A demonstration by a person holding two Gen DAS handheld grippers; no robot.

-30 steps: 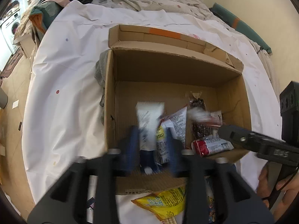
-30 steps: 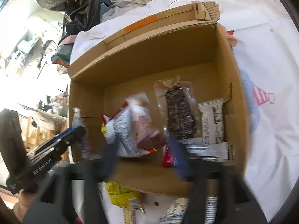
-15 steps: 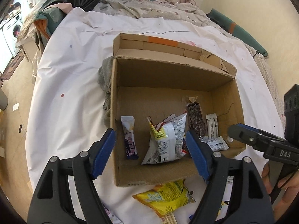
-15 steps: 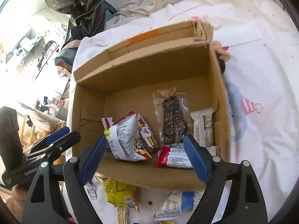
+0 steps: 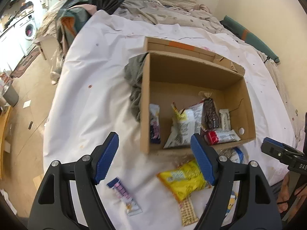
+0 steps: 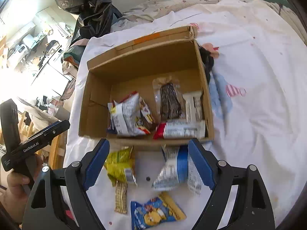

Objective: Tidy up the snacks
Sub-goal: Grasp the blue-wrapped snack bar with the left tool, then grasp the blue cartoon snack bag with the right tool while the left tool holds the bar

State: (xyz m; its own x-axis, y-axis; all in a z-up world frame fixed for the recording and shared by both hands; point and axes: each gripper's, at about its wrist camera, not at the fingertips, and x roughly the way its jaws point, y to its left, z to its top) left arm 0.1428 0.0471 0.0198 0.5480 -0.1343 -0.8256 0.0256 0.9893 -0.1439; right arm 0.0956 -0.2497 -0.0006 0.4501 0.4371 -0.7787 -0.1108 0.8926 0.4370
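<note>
Open brown cardboard box [image 6: 208, 103] sits on a bed w/ a white sheet [image 6: 259, 95] and is the landmark: inside it lie a white-and-red crinkly snack bag [image 6: 126, 115], a dark bar in clear wrap [image 6: 169, 101], a white bar wrapper [image 6: 193, 105], a red-and-white pack [image 6: 180, 131] and, at the left wall, a slim white-and-purple stick pack [image 5: 154, 124]. Loose snacks lie just in front of the box's near wall: yellow foil bag [image 5: 182, 178], blue-and-white plastic pouch [image 6: 176, 167], blue cartoon-print packet [image 6: 155, 213], tan wafer strip [image 6: 120, 197], and to the front-left a white-and-purple stick [image 5: 123, 195]. Left hand-held gripper [image 5: 154, 157] is spread wide, holding nothing; right hand-held gripper [image 6: 146, 162] likewise spread, empty, above the pouch. Judgement: all are light, soft, crinkly film, prob. slippery; contents crush easily, so pinch gently across the flat middle or a sealed end seam, not the puffed part. The wafer strip looks brittle; take it mid-length.
</note>
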